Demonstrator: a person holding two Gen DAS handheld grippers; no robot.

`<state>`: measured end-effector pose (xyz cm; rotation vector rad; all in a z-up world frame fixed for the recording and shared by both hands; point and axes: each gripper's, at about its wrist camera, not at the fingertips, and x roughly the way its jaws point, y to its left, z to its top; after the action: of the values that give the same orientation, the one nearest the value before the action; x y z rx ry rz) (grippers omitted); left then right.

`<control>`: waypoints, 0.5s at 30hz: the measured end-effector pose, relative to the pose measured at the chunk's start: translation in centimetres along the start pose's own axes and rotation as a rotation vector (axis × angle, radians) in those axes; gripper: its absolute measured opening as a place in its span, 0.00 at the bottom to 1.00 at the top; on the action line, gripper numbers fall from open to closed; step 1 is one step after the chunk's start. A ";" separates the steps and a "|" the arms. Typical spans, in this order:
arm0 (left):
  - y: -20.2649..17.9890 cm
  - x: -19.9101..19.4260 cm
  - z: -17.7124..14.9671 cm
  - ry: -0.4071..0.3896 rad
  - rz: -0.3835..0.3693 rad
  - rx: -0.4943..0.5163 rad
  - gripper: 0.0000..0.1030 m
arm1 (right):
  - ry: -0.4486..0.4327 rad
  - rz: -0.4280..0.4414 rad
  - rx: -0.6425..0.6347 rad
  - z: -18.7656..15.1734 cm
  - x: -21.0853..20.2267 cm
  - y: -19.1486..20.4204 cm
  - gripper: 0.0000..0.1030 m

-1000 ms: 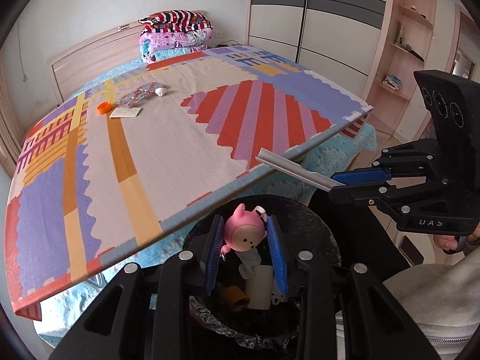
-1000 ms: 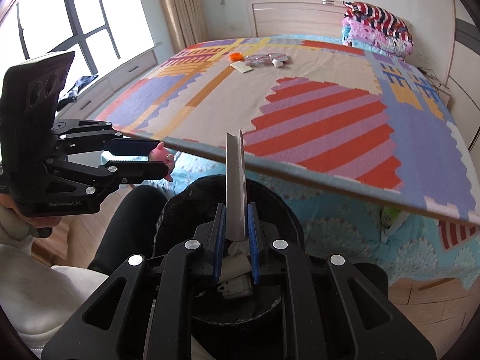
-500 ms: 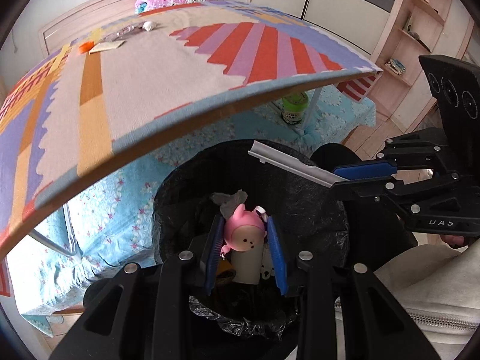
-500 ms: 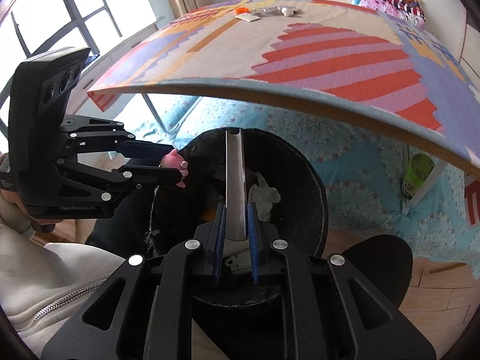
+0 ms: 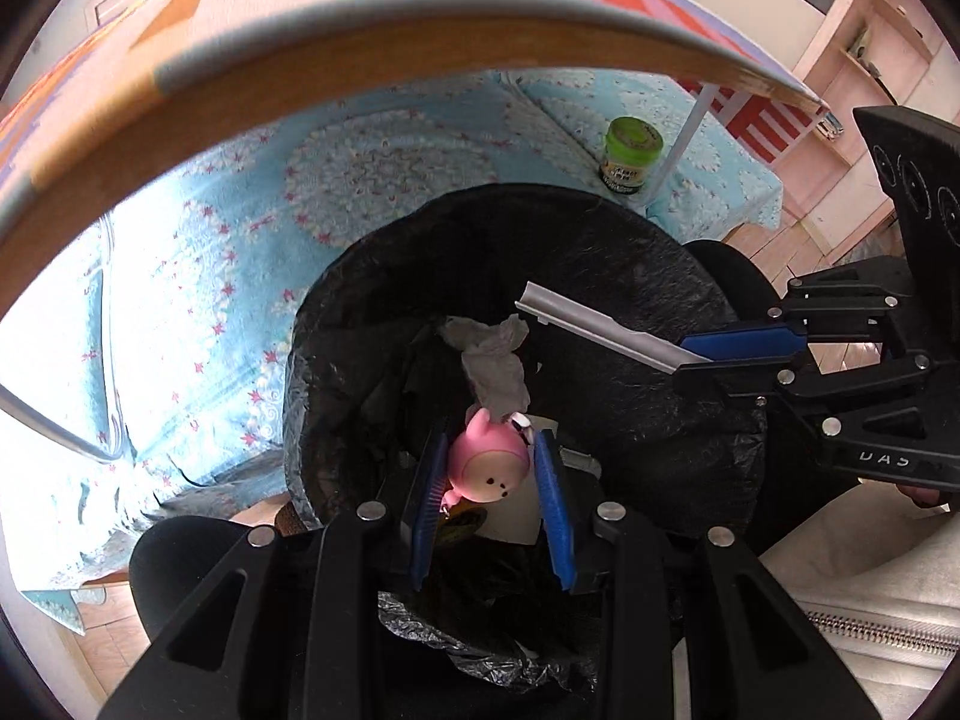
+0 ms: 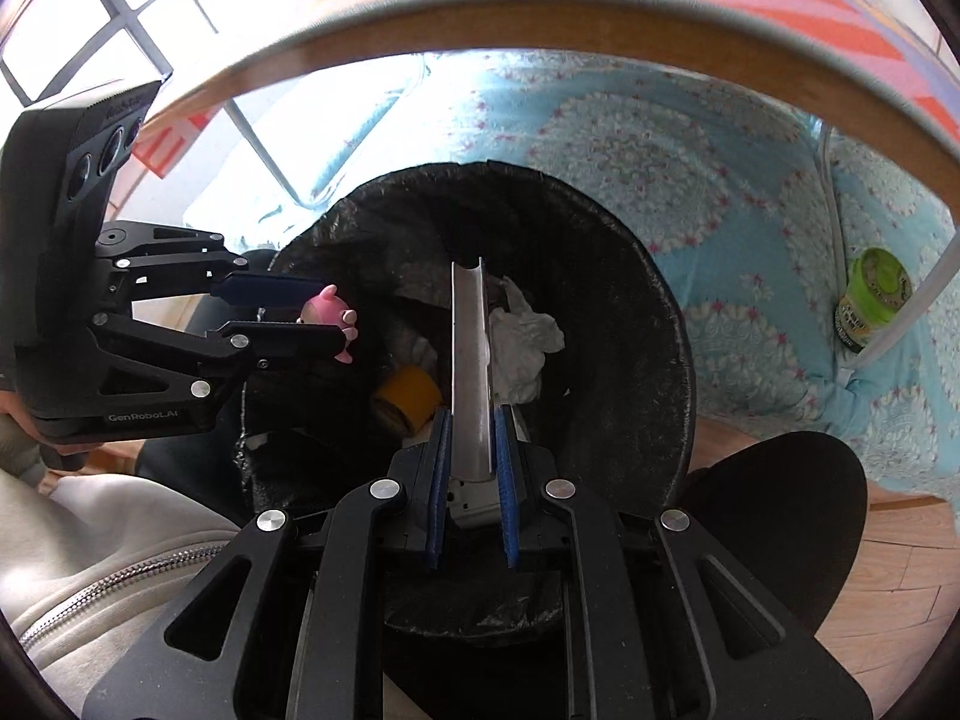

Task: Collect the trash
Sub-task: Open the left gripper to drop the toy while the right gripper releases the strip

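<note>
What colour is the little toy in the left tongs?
Pink. The little toy shows best in the left wrist view, pinched between blue pads.

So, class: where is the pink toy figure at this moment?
The pink toy figure is clamped in the left gripper, above the open bin, left of the grey strip.

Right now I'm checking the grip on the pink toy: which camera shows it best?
The left wrist view: the pink toy sits close, between the left gripper pads. The right wrist view shows it small, from the side.
</note>
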<state>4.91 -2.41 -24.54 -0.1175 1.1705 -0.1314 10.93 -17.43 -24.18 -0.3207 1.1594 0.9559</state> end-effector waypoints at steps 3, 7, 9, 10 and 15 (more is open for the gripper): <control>0.1 0.5 0.2 0.012 -0.008 -0.001 0.28 | 0.010 0.004 -0.001 0.5 0.8 0.0 0.15; 0.2 0.8 0.4 0.014 -0.014 -0.010 0.28 | 0.019 -0.008 -0.008 0.9 1.7 0.0 0.16; 0.1 0.7 0.4 0.011 -0.026 -0.003 0.30 | 0.010 -0.007 -0.018 0.9 1.8 0.0 0.24; 0.0 0.6 0.4 0.007 -0.033 -0.001 0.30 | 0.006 -0.011 -0.018 0.9 1.8 0.0 0.31; -0.2 -0.1 0.6 -0.016 -0.037 -0.002 0.46 | 0.000 -0.012 -0.008 0.9 1.4 -0.2 0.33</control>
<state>5.38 -2.58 -24.16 -0.1422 1.1528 -0.1619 11.76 -16.21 -25.11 -0.3338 1.1532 0.9503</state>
